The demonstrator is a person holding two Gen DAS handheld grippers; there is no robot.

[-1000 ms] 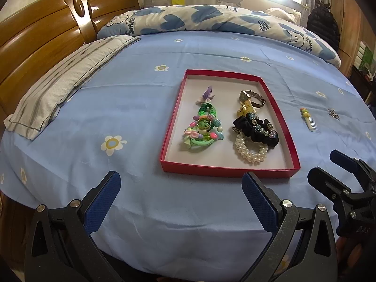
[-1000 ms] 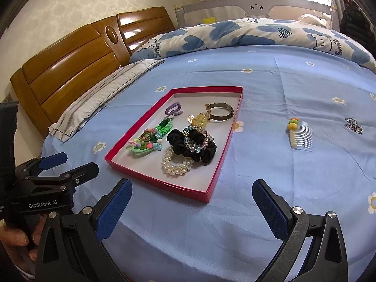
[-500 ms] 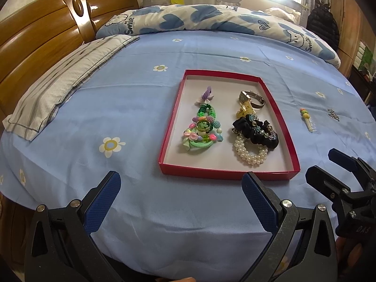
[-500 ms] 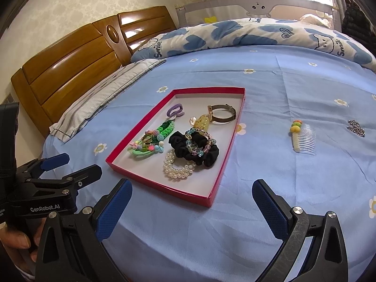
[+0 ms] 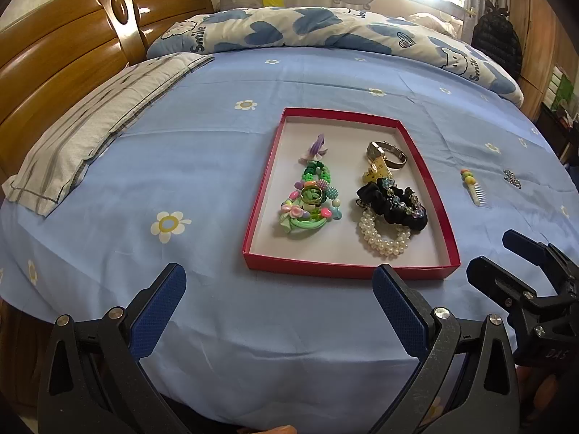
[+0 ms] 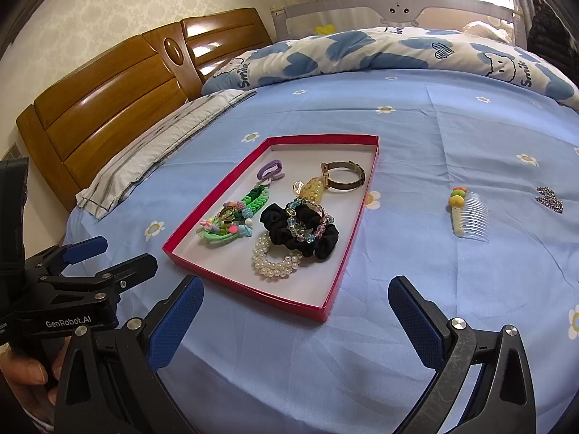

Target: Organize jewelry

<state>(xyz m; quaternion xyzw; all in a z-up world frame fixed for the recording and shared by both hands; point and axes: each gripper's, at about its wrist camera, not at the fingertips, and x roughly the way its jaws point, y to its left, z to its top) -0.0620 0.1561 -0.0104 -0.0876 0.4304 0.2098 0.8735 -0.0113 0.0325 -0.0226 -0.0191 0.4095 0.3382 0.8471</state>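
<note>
— Where is the jewelry sitting?
— Piled in the shallow red cardboard tray [image 5: 353, 274] on the blue flowered bedsheet [image 5: 202, 166]; a clear hair comb with coloured beads [image 6: 467, 213] is lying apart.
— And the claws?
— The left claw [image 5: 278, 298] and right claw [image 6: 295, 309] are both hovering spread wide, gripping nothing.

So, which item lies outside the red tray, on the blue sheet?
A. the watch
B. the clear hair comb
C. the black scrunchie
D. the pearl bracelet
B: the clear hair comb lies on the blue sheet to the right of the red tray, apart from it.
</note>
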